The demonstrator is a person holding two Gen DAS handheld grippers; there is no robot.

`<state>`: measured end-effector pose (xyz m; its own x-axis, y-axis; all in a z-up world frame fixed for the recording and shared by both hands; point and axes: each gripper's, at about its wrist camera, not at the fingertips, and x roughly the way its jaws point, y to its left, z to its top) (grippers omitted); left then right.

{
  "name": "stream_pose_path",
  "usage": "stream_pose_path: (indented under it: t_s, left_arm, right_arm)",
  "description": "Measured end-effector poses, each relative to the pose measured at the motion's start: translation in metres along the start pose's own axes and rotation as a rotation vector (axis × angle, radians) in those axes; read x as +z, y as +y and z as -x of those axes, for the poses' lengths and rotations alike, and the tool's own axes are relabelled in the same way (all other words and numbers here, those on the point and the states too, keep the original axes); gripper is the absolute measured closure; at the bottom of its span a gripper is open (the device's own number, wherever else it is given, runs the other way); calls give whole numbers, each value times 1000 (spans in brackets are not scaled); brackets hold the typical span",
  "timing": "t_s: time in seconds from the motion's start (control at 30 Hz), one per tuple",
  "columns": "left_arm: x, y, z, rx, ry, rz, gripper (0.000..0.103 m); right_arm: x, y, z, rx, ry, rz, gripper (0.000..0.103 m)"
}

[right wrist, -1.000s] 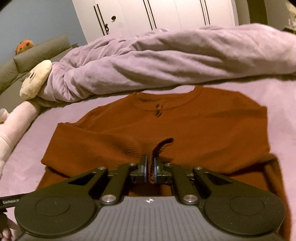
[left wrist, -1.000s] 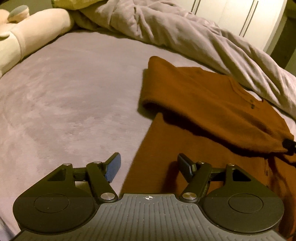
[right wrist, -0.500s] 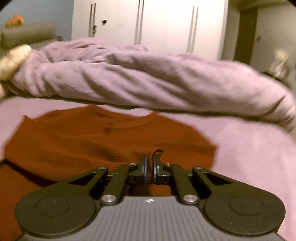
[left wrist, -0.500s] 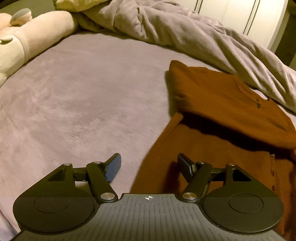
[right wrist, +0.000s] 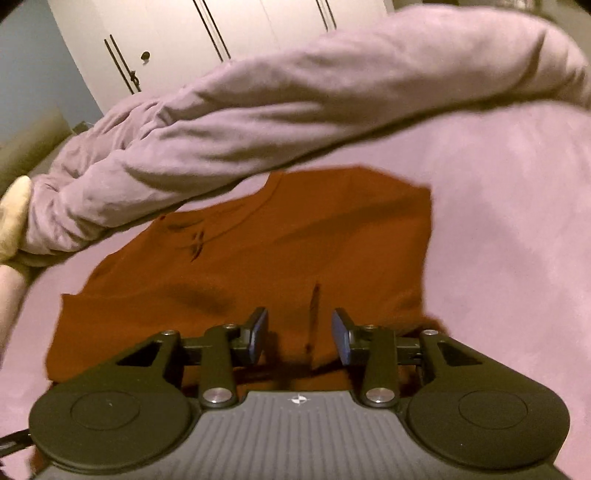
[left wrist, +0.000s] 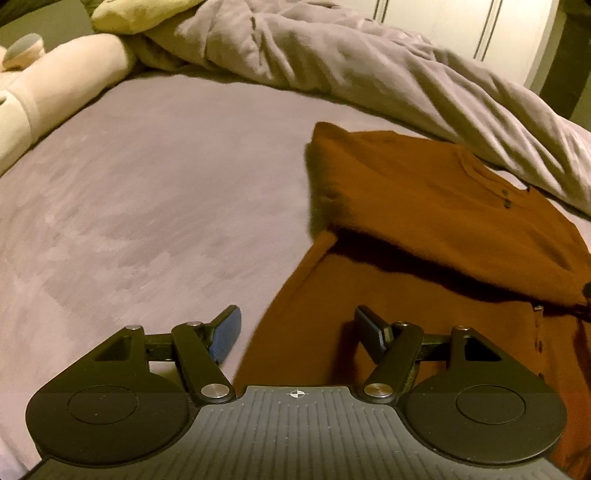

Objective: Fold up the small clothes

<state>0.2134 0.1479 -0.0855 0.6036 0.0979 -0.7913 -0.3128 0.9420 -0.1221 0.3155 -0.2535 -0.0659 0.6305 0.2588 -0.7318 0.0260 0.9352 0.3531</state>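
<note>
A rust-brown buttoned top (left wrist: 424, 206) lies on the lilac bed sheet (left wrist: 147, 192), its sleeves folded across the chest. My left gripper (left wrist: 297, 332) is open and empty, low over the top's left edge, one finger over the sheet and one over the fabric. In the right wrist view the same top (right wrist: 295, 251) lies flat with its neckline at the far side. My right gripper (right wrist: 299, 332) is open just above the folded sleeve, with a thin upright fabric edge between its fingers, not pinched.
A crumpled lilac duvet (right wrist: 295, 99) runs along the far side of the bed, close behind the top's neckline (left wrist: 369, 62). A cream plush toy (left wrist: 44, 96) lies at the far left. White wardrobe doors (right wrist: 184, 33) stand beyond the bed.
My right gripper has opened and let go of the sleeve cuff it was pinching; the sleeve now lies across the top. My left gripper stayed open and drifted slightly.
</note>
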Motion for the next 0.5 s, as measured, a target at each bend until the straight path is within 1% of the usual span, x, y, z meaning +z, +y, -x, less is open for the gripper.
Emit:
stream_pose_path:
  t_s: [0.07,0.13,0.17,0.2,0.23,0.27,0.33,0.37,0.5]
  left_arm:
    - [5,-7,-1,-5,-10,-16,29]
    - [9,-14,-3,0,-20,-37,28]
    - [11,-18,-4,4,-25,-49,28]
    - [13,-21,-5,7,-29,-58,28]
    - [14,-24,-7,12,-31,-66,28]
    - [16,-26,-9,16,-34,-74,28]
    - [19,-31,-13,21,-36,-85,28]
    - [21,-32,-15,23,-38,-89,28]
    - [26,-39,-22,32,-39,-106,28]
  right_arm:
    - [-3,3,-7,22,21,1,65]
    - [-3,8,-12,19,17,19,65]
    - [-1,12,-13,14,14,33,68]
    - [0,15,-13,11,9,55,80]
    - [1,17,-13,3,0,82,88]
    - [2,19,-13,-10,-10,106,94]
    - [2,24,-7,-52,-51,179,97]
    - [1,29,-3,-85,-82,228,101]
    - [1,44,11,-206,-212,393,102]
